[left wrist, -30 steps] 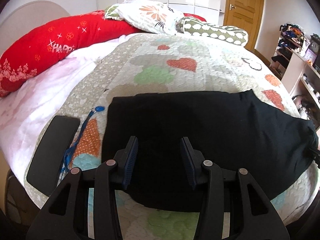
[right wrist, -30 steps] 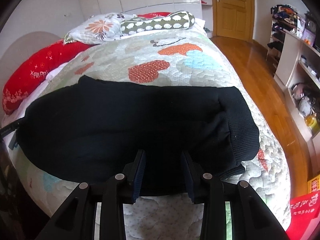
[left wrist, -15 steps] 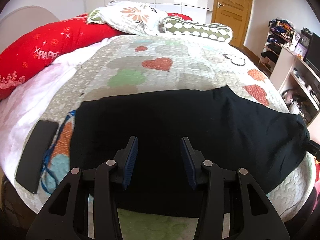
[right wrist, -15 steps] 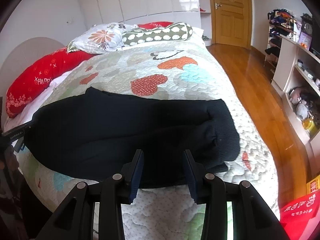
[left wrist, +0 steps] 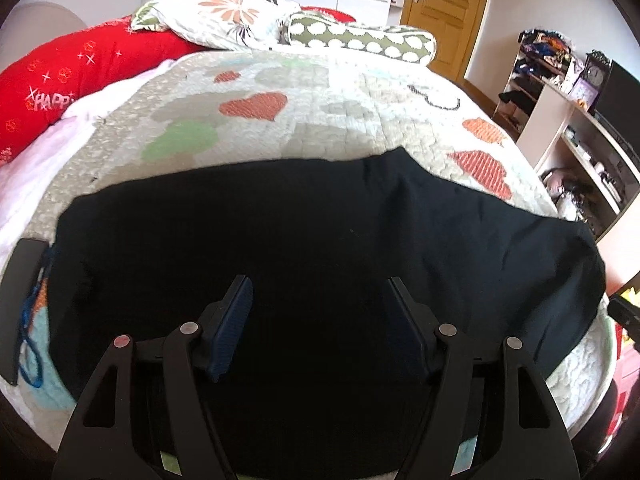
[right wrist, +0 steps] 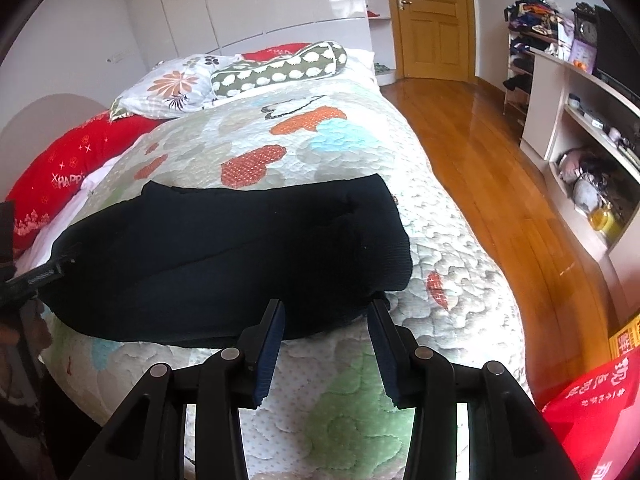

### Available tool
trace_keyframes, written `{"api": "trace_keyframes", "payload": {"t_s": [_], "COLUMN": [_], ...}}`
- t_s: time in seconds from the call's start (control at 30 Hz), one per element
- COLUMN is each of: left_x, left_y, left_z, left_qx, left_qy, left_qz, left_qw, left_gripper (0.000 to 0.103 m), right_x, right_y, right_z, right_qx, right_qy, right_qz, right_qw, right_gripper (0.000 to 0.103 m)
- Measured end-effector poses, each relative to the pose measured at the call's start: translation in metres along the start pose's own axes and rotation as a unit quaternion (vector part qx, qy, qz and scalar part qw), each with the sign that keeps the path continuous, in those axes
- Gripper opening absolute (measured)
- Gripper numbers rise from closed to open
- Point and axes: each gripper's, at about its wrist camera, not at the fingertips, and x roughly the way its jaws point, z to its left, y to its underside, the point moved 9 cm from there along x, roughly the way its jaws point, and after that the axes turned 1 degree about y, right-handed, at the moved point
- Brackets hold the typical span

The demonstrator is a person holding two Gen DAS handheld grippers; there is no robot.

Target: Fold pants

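Near hem of the black pants [left wrist: 320, 240] hidden behind the left gripper [left wrist: 320, 308] in its own view — fabric too dark there to read folds or seams. Left end of the pants [right wrist: 208, 248] covered in the right wrist view by a black bar at the frame's left edge; nature unclear. Dark flat object [left wrist: 18, 300] beside the pants cut off by the left edge — phone or case, cannot tell. Shelf contents [right wrist: 588, 184] too small and jumbled to name. Red bag [right wrist: 592, 420] cropped at the corner, print only partly legible.
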Motion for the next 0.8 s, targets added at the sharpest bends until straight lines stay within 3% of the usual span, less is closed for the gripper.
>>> {"api": "trace_keyframes", "payload": {"t_s": [0.1,0.23,0.33,0.8], "left_x": [0.009,0.013,0.018,0.008], "left_y": [0.003,0.006,0.007,0.003], "left_z": [0.000,-0.002,-0.002,-0.009], "left_qx": [-0.003,0.001,-0.003,0.008], "left_qy": [-0.003,0.001,0.006,0.014], "left_qz": [0.010,0.016,0.028,0.027], "left_qw": [0.9999,0.9999,0.9996,0.9995], "left_gripper": [0.068,0.079,0.080,0.081], "right_x": [-0.002,-0.002,-0.001,-0.002], "right_y": [-0.001,-0.002,-0.001,0.013], "right_z": [-0.003,-0.009,-0.012,-0.021], "right_qx": [0.001,0.010,0.012,0.029], "right_qy": [0.002,0.005,0.007,-0.010], "right_qz": [-0.004,-0.005,-0.002,0.011], "right_qw": [1.000,1.000,1.000,0.999], "right_gripper": [0.042,0.042,0.042,0.042]}}
